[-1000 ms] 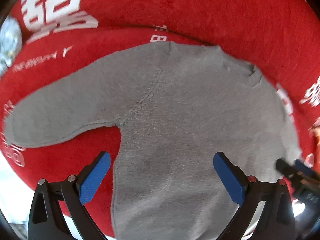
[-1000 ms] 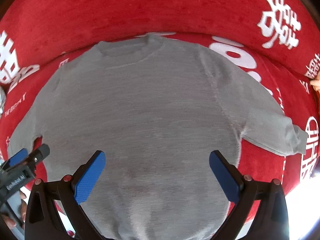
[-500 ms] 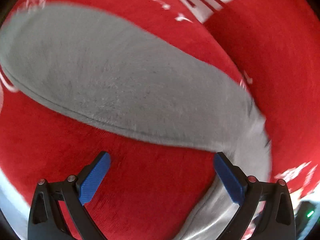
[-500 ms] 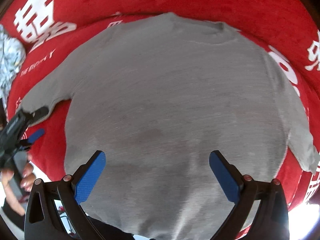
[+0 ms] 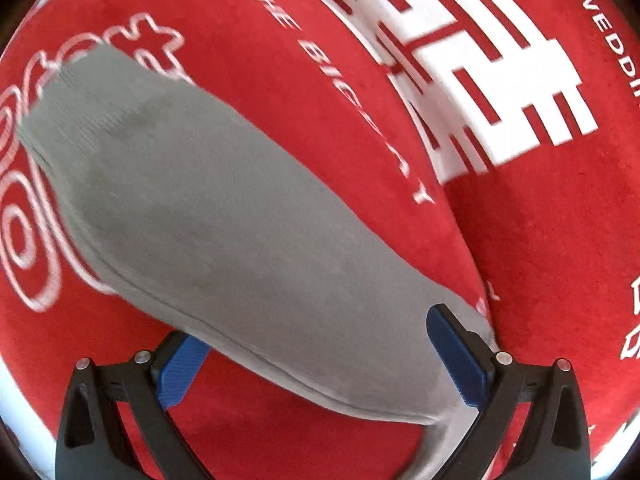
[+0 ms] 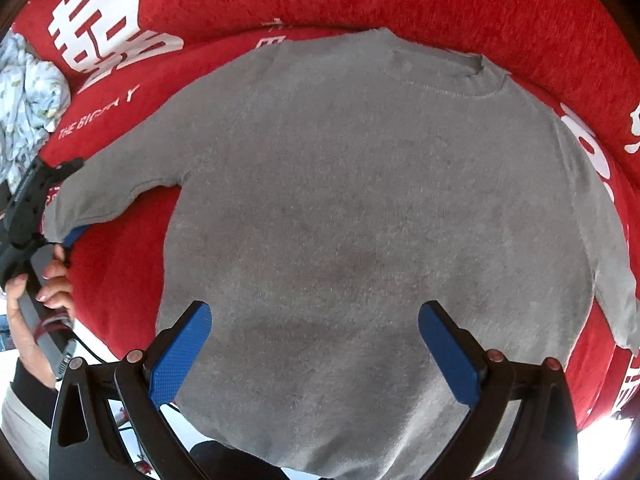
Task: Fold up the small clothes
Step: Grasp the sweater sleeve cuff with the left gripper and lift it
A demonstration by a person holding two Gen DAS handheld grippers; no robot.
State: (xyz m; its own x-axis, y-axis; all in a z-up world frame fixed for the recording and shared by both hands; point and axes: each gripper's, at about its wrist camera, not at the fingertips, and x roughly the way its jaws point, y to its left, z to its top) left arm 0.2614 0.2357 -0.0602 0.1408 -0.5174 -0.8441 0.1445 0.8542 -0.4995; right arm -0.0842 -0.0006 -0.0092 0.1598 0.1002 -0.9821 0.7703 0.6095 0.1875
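Observation:
A small grey sweater [image 6: 360,220] lies flat, front up, on a red cloth [image 6: 400,0] with white lettering. My right gripper [image 6: 316,344] hovers open over the sweater's lower body, with nothing between its blue pads. In the left wrist view the left sleeve [image 5: 220,208] runs from the upper left down into my left gripper [image 5: 320,364]. That gripper's jaws stand wide apart, and the sleeve lies over the left pad [image 5: 182,368] and reaches the right pad. In the right wrist view a hand [image 6: 48,280] holds that gripper by the sleeve's end.
A crumpled pale floral cloth [image 6: 28,100] lies at the far left on the red cover. The sweater's right sleeve [image 6: 616,280] hangs along the right side. The red cover's front edge runs just below the sweater's hem, with bright floor beyond.
My left gripper left the sweater's lower body, swung to the left sleeve, and now has the sleeve between its open fingers. The right gripper's view shifted left across the sweater.

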